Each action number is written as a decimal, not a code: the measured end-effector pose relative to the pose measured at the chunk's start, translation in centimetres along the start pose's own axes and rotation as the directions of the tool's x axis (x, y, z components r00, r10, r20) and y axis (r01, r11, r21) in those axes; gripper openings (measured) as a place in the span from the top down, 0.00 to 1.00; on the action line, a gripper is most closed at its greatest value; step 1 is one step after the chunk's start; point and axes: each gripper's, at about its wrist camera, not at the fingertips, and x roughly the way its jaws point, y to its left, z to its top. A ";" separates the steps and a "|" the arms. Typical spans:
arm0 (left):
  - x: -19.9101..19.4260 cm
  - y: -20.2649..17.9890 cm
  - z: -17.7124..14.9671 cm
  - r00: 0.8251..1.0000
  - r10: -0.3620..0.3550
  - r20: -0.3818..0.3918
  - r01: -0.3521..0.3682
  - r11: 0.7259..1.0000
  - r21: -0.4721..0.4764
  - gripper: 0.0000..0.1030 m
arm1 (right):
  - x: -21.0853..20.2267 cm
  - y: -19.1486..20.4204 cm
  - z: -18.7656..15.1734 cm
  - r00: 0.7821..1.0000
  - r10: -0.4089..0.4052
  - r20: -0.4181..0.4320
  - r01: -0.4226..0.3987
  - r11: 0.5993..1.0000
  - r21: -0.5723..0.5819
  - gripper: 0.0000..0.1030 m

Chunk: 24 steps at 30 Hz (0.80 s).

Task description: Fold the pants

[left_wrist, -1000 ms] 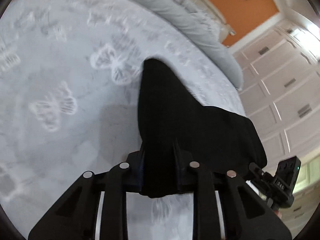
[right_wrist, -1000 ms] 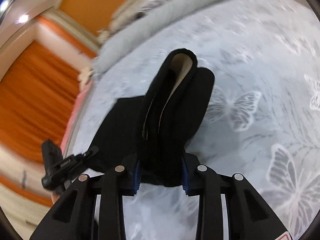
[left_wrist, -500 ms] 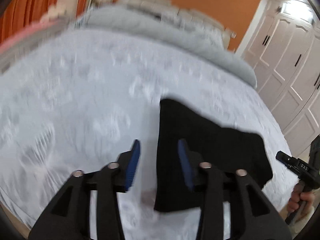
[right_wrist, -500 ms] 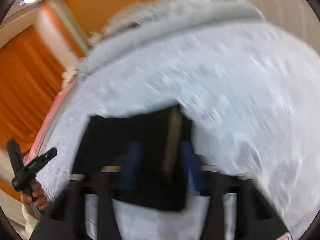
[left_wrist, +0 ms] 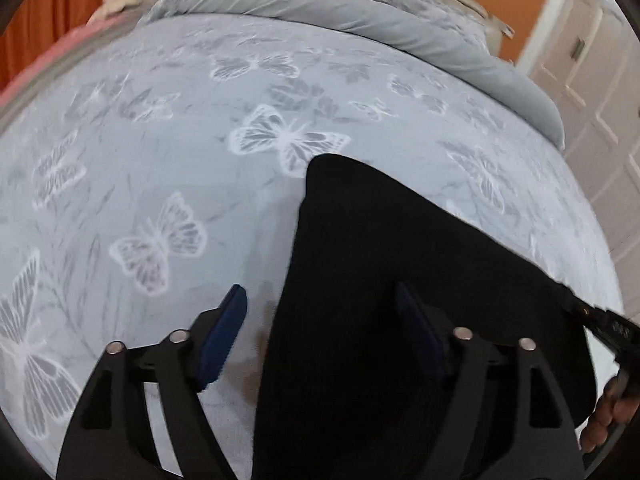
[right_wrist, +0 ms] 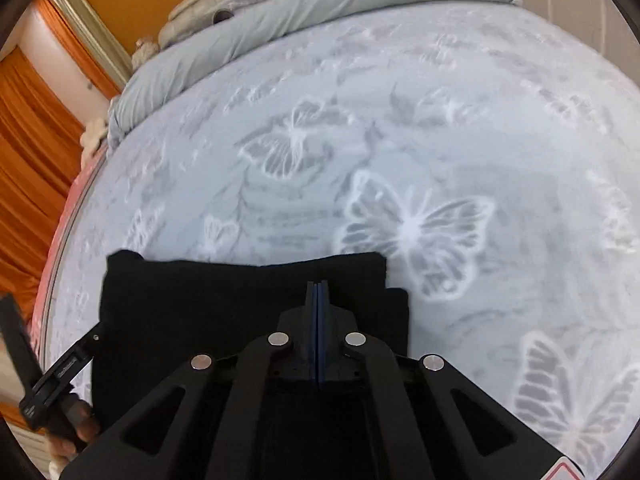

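The black pants lie folded into a flat stack on the grey butterfly-print bed cover. My left gripper is open above the stack's left edge, its jaws wide apart and holding nothing. In the right wrist view the folded pants lie flat under my right gripper, whose blue pads are pressed together with no cloth between them. The right gripper also shows at the far right of the left wrist view, and the left gripper at the lower left of the right wrist view.
A rolled grey duvet and pillows lie along the bed's far end. Orange curtains hang on the left, white wardrobe doors stand on the right. The bed edge runs close to the pants on both sides.
Both grippers have let go of the pants, which now lie flat on the bed. The left gripper has opened wide; the right has closed empty and drawn back above the stack.
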 end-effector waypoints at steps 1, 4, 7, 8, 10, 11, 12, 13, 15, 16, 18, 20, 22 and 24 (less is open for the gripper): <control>-0.7 0.2 0.2 1.000 -0.009 0.004 0.009 1.000 -0.008 0.27 | -1.0 0.5 -0.4 1.000 0.020 0.021 -0.020 1.000 -0.011 0.98; -3.1 0.2 0.3 0.997 0.003 0.073 -0.004 1.000 0.017 0.29 | -2.8 1.8 -1.3 0.998 0.023 0.060 -0.017 0.994 -0.107 0.98; -4.2 -0.4 -0.3 0.994 0.016 0.111 -0.023 0.997 0.067 0.29 | -0.9 0.6 -1.7 0.996 -0.088 -0.007 0.087 0.992 -0.092 0.98; -4.6 -0.7 -0.8 0.994 0.005 0.109 -0.015 0.996 0.091 0.28 | -1.5 -0.1 -1.9 0.999 -0.045 -0.011 0.044 0.998 -0.054 0.96; -5.1 -1.2 -1.3 0.995 -0.028 0.101 0.016 0.993 0.121 0.21 | -3.6 -0.6 -2.1 1.000 -0.005 -0.002 0.005 0.999 -0.051 0.71; -5.6 -1.4 -1.7 0.994 -0.048 0.102 0.034 0.990 0.135 0.15 | -5.2 -0.6 -2.6 1.000 0.008 0.002 -0.008 0.997 -0.075 0.57; -6.2 -1.9 -2.3 0.991 -0.081 0.111 0.062 0.985 0.161 0.12 | -5.8 -0.7 -3.1 1.000 0.014 -0.004 -0.014 0.996 -0.090 0.35; -6.8 -2.4 -2.8 0.987 -0.112 0.119 0.088 0.977 0.194 0.11 | -6.1 -0.7 -3.7 1.000 0.018 -0.025 -0.020 0.994 -0.109 0.33; -8.0 -4.0 -4.1 0.977 -0.173 0.125 0.132 0.950 0.284 0.06 | -6.5 -0.6 -4.9 0.996 0.040 -0.074 -0.049 0.991 -0.128 0.36; -8.6 -5.1 -5.0 0.969 -0.213 0.127 0.157 0.924 0.348 0.06 | -6.6 -0.6 -5.4 0.993 0.060 -0.099 -0.073 0.988 -0.133 0.56; -9.3 -7.1 -6.7 0.960 -0.253 0.119 0.176 0.877 0.446 0.05 | -5.9 0.0 -6.1 0.986 0.055 -0.160 -0.082 0.983 -0.167 0.90; -9.3 -8.4 -7.9 0.956 -0.275 0.102 0.188 0.842 0.506 0.05 | -5.7 0.1 -6.3 0.985 0.042 -0.168 -0.071 0.982 -0.174 0.91; -9.3 -10.0 -9.2 0.952 -0.291 0.092 0.192 0.806 0.560 0.05 | -5.9 -0.1 -5.8 0.982 0.096 -0.165 -0.121 0.982 -0.144 0.96; -9.1 -11.5 -10.3 0.950 -0.305 0.073 0.201 0.772 0.603 0.05 | -6.8 -0.3 -5.1 0.971 0.192 -0.144 -0.206 0.974 -0.095 0.96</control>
